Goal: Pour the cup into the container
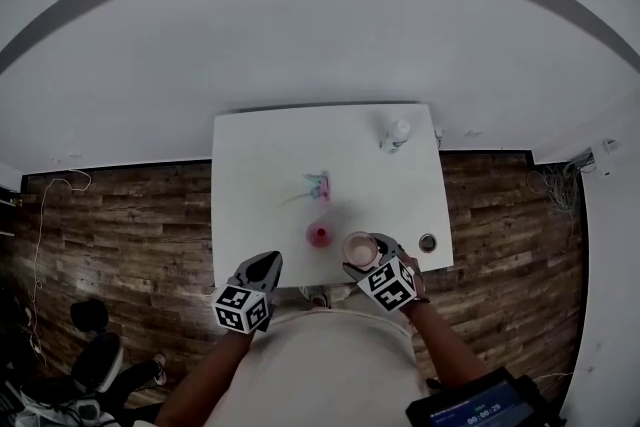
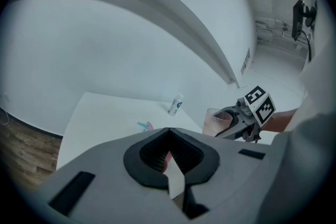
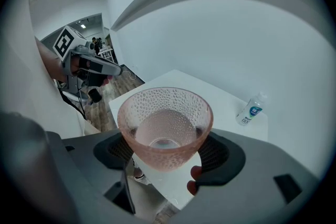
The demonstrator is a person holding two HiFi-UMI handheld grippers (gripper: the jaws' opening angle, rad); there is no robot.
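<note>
A pink dimpled cup [image 3: 165,126] sits upright between the jaws of my right gripper [image 3: 167,149], which is shut on it; something pale lies in its bottom. In the head view the cup [image 1: 360,249] hangs over the table's front edge, just right of a small red container [image 1: 319,235] on the white table [image 1: 260,165]. My left gripper [image 1: 268,262] is at the front left edge, its jaws shut on nothing. From the left gripper view, the cup [image 2: 216,122] and right gripper [image 2: 239,118] show to the right, beyond my left gripper's [image 2: 168,134] own jaws.
A small plastic bottle [image 1: 398,132] stands at the back right of the table. A pink and teal item [image 1: 318,185] lies mid-table. A small dark round thing [image 1: 428,242] sits near the front right corner. Wooden floor surrounds the table, with a chair base [image 1: 95,355] at lower left.
</note>
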